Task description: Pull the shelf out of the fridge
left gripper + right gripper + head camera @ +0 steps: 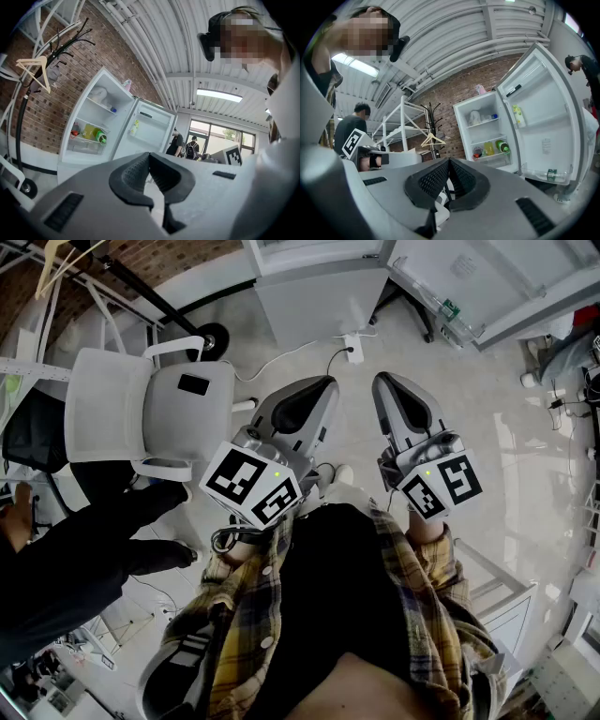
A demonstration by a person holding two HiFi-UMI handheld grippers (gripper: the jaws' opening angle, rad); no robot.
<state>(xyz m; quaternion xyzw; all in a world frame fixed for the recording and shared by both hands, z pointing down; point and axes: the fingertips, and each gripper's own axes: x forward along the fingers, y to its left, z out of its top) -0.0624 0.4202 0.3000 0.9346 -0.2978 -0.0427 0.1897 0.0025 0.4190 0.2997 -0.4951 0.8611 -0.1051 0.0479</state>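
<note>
My left gripper (150,161) and right gripper (449,165) were both clenched empty, the shelf (488,157) sat inside the open fridge (483,133) well ahead, so I judged I had yet to approach and unclench.

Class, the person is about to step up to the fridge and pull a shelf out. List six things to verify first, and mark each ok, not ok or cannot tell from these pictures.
1. Fridge door open: ok, swung wide.
2. Left gripper empty: ok, jaws together on nothing.
3. Right gripper empty: ok, likewise.
4. Jaws apart for a grip: not ok, both shut.
5. Lower shelf unloaded: not ok, bottles stand on it.
6. Way ahead: not ok, a cable lies across the way to the fridge.
</note>
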